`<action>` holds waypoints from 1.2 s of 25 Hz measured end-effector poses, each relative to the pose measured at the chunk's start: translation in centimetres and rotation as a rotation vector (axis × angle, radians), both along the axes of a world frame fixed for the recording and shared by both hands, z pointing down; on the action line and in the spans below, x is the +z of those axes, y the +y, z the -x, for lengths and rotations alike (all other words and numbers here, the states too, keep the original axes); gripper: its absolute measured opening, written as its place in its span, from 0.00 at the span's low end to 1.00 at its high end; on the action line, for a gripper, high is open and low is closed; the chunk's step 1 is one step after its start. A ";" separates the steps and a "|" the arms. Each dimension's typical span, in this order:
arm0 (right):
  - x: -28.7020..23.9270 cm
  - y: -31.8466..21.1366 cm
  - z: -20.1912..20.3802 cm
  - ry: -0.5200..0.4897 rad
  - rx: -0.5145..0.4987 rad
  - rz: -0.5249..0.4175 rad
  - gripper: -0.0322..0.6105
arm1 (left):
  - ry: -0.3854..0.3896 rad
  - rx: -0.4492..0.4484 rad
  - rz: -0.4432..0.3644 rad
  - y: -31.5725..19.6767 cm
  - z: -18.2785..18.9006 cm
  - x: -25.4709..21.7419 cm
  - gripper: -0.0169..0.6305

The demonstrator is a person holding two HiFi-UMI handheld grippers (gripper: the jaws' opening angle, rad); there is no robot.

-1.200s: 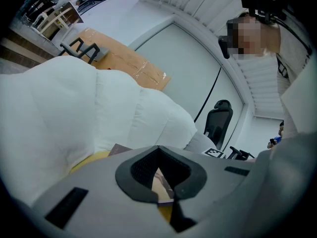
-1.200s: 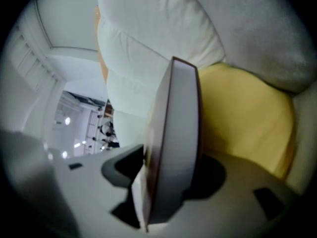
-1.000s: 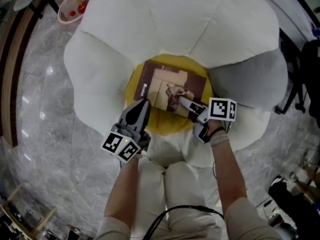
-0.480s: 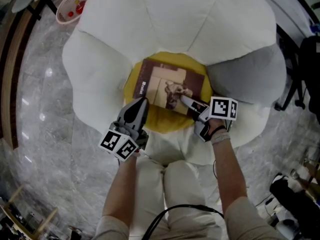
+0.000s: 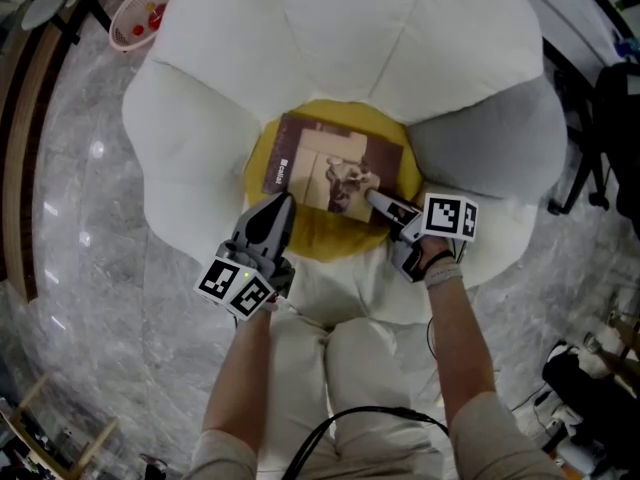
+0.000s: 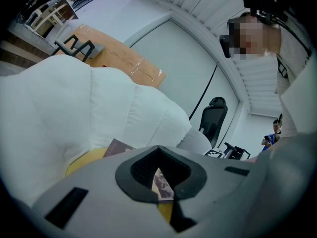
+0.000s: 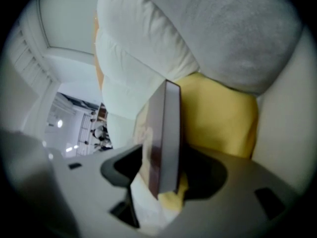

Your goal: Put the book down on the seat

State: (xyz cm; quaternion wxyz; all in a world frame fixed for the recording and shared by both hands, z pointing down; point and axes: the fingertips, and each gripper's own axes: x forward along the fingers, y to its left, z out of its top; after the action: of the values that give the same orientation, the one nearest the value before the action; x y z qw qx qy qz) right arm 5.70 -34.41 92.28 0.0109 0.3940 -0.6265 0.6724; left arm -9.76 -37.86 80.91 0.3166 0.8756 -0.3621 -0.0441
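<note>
Our right gripper (image 5: 375,200) has its jaws clamped on the near corner of the book (image 5: 330,163), which lies cover up on the yellow seat (image 5: 325,238) (the middle of a white chair (image 5: 350,38)). Our left gripper (image 5: 283,207) hovers just beside the book, jaws together, holding nothing.

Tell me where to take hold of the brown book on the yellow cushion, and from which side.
Take the book by its near right corner, coming in from the near right with the claw turned so one jaw passes over the cover and one under. It lies flat and thin on the soft yellow cushion, so only an edge fits. The right claw grips there.
</note>
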 end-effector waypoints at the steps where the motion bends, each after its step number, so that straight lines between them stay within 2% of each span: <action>1: 0.0 0.1 -0.2 0.004 0.004 0.005 0.43 | -0.001 0.002 0.000 0.0 0.0 0.0 0.06; 10: 0.1 1.0 -1.0 0.011 0.044 0.019 0.43 | -0.008 0.002 0.003 0.6 0.1 -0.2 0.06; 21: -2.5 2.1 -1.8 0.061 0.011 -0.010 0.43 | -0.016 0.006 0.036 2.7 -0.1 -1.3 0.06; 26: -5.7 2.0 -1.6 0.060 -0.025 -0.065 0.43 | -0.062 0.058 0.046 4.9 -0.7 -1.5 0.06; 30: -9.3 1.8 -0.8 0.036 -0.042 -0.132 0.43 | -0.068 0.038 0.077 6.2 -0.6 -2.5 0.06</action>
State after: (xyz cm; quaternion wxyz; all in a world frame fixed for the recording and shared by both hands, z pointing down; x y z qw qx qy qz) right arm 6.51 -32.66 82.98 0.0103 0.3928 -0.6771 0.6222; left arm -9.14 -31.68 78.40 0.3384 0.8704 -0.3575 0.0059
